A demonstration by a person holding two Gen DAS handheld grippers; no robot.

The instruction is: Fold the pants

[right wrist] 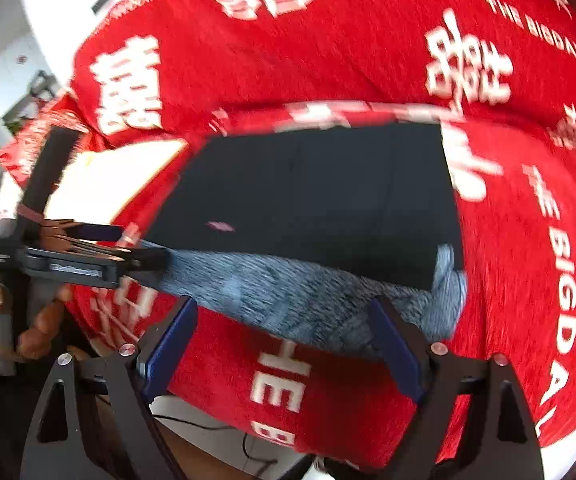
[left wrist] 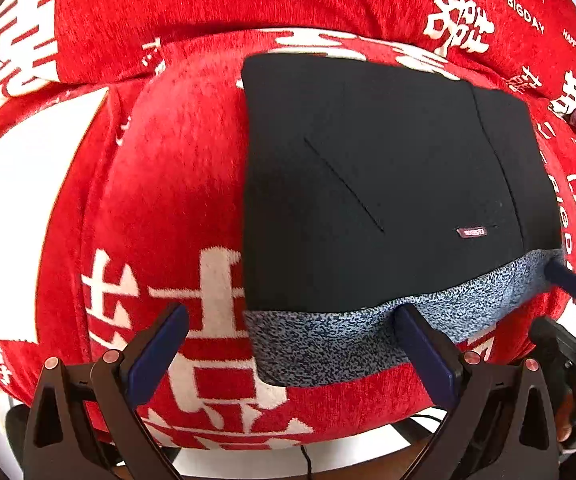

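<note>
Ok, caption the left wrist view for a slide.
Open left gripper over the grey-lined edge of folded black pants on a red blanket.

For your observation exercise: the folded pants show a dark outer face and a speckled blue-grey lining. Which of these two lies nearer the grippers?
The speckled blue-grey lining, a strip along the near edge of the pants, by both open grippers; the dark face lies beyond it.

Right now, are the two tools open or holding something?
Left tool: open, holding nothing.
Right tool: open, holding nothing; pants lie ahead.
</note>
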